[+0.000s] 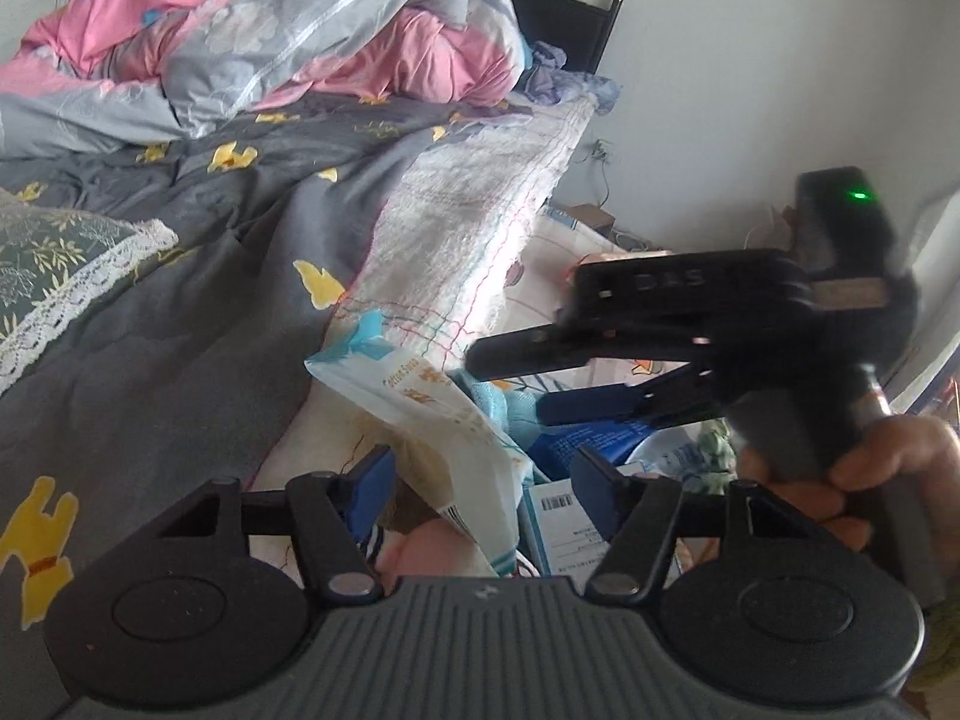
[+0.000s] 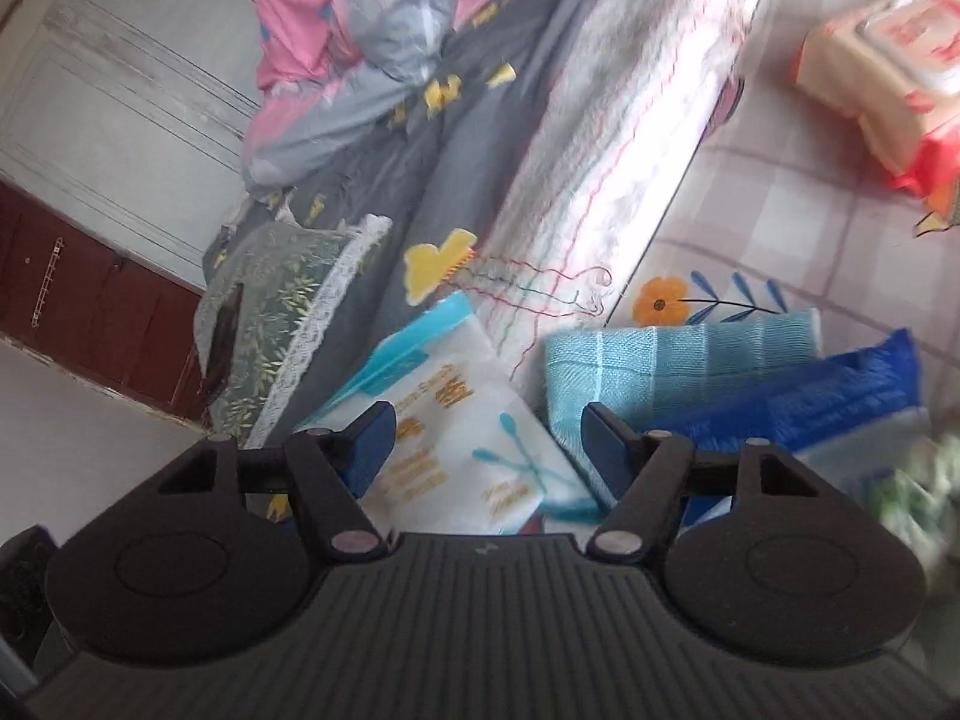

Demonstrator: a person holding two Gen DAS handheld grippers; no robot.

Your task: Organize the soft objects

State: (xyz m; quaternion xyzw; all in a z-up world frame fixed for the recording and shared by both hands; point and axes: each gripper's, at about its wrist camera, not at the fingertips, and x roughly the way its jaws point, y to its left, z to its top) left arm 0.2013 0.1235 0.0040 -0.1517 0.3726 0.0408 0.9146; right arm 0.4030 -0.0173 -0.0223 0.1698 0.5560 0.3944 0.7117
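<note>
A white soft pack with blue and gold print (image 1: 444,420) lies on the bed between the spread fingers of my left gripper (image 1: 483,471), which is open. The same pack (image 2: 462,432) sits between the spread fingers of my right gripper (image 2: 489,441), also open. The right gripper shows in the left wrist view (image 1: 528,384), just above a folded light-blue towel (image 2: 672,360) and a blue plastic pack (image 2: 798,390). Whether any finger touches the white pack I cannot tell.
A grey duvet with yellow shapes (image 1: 180,276) and a white textured blanket (image 1: 474,204) cover the bed. A pink and grey quilt (image 1: 288,30) is heaped at the back. A green lace-edged pillow (image 2: 282,324) lies left. An orange-red tissue pack (image 2: 888,90) lies far right.
</note>
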